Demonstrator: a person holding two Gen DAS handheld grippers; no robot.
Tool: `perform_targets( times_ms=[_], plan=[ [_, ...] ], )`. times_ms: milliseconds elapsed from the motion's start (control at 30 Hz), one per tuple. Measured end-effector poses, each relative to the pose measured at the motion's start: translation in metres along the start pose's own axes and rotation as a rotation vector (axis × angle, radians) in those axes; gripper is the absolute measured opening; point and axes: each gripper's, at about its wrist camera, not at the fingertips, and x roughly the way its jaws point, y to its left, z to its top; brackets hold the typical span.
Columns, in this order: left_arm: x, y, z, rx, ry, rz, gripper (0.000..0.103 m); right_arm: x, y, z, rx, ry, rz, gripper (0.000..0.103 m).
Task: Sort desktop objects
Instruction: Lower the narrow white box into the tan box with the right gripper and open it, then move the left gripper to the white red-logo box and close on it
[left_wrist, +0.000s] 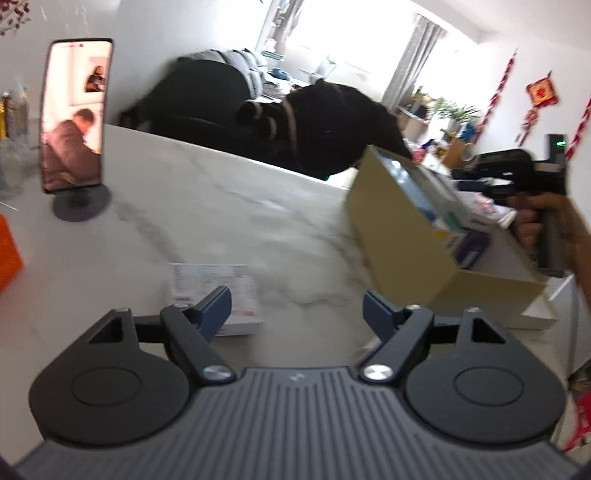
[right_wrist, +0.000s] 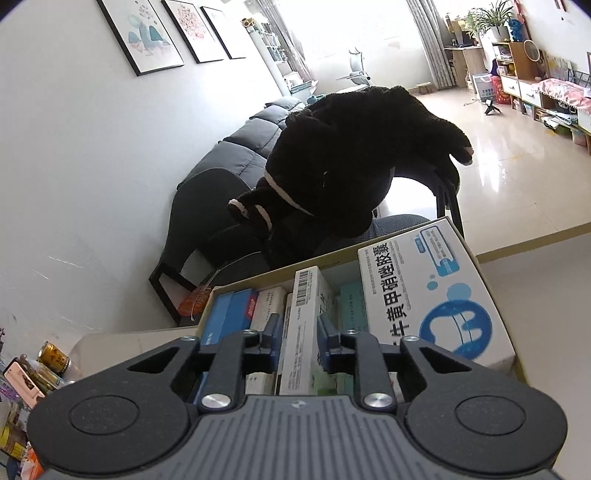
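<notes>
My left gripper (left_wrist: 297, 308) is open and empty above the marble table (left_wrist: 221, 206). A flat white medicine box (left_wrist: 218, 291) lies on the table just under its left finger. A tan cardboard box (left_wrist: 402, 236) stands at the right, filled with medicine boxes. In the right wrist view my right gripper (right_wrist: 298, 338) is shut on a narrow white medicine box (right_wrist: 303, 325) standing upright inside the cardboard box (right_wrist: 332, 258). A large white-and-blue box (right_wrist: 428, 295) leans beside it. The right gripper's body and hand (left_wrist: 543, 206) show over the box in the left wrist view.
A phone on a round stand (left_wrist: 75, 118) stands at the table's left. An orange object (left_wrist: 9, 254) sits at the left edge. A chair with a black plush coat (right_wrist: 351, 158) is behind the table. Cans and bottles (right_wrist: 51, 360) crowd the lower left.
</notes>
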Motion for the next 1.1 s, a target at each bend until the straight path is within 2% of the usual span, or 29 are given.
perform_targets(
  times_ms=[167, 267, 333, 567, 867, 1100],
  plan=[
    [0.0, 0.02, -0.005, 0.023, 0.007, 0.103, 0.084, -0.028, 0.006, -0.012, -0.017, -0.025, 0.016, 0.038],
    [0.007, 0.031, -0.008, 0.008, 0.028, 0.133, 0.086, -0.046, 0.007, -0.021, -0.029, -0.044, 0.032, 0.051],
    [0.013, 0.036, -0.01, -0.003, 0.039, 0.142, 0.088, -0.055, 0.007, -0.026, -0.028, -0.054, 0.041, 0.056],
    [0.043, 0.023, -0.013, -0.012, 0.059, 0.214, 0.097, -0.09, 0.017, -0.049, -0.046, -0.08, 0.103, 0.074],
    [0.073, 0.009, -0.017, -0.021, 0.073, 0.378, 0.1, -0.112, 0.027, -0.075, -0.087, -0.076, 0.166, 0.078],
    [0.079, 0.01, -0.019, -0.015, 0.051, 0.419, 0.093, -0.111, 0.027, -0.093, -0.069, -0.06, 0.2, 0.079]
  ],
)
